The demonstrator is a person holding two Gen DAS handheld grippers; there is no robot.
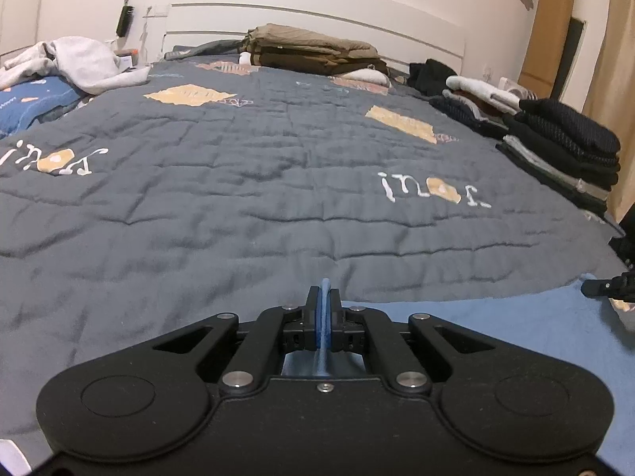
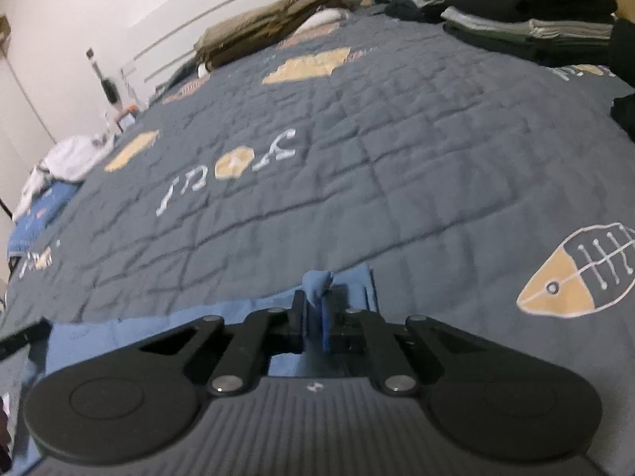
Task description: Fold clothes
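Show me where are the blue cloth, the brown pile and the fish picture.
blue cloth (image 1: 496, 317), left wrist view, flat part on the bed.
brown pile (image 1: 317, 51), left wrist view, middle of the stack by the headboard.
fish picture (image 2: 575, 273), right wrist view, middle of its body.

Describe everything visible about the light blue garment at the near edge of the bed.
The light blue garment looks like soft, thin fabric. It lies mostly flat along the near edge of the grey quilt. Only part of it shows, so its type cannot be told. The left tongs are shut on a thin upright fold of it. The right tongs pinch another bunched-up fold near its right edge, where the cloth puffs out above them.
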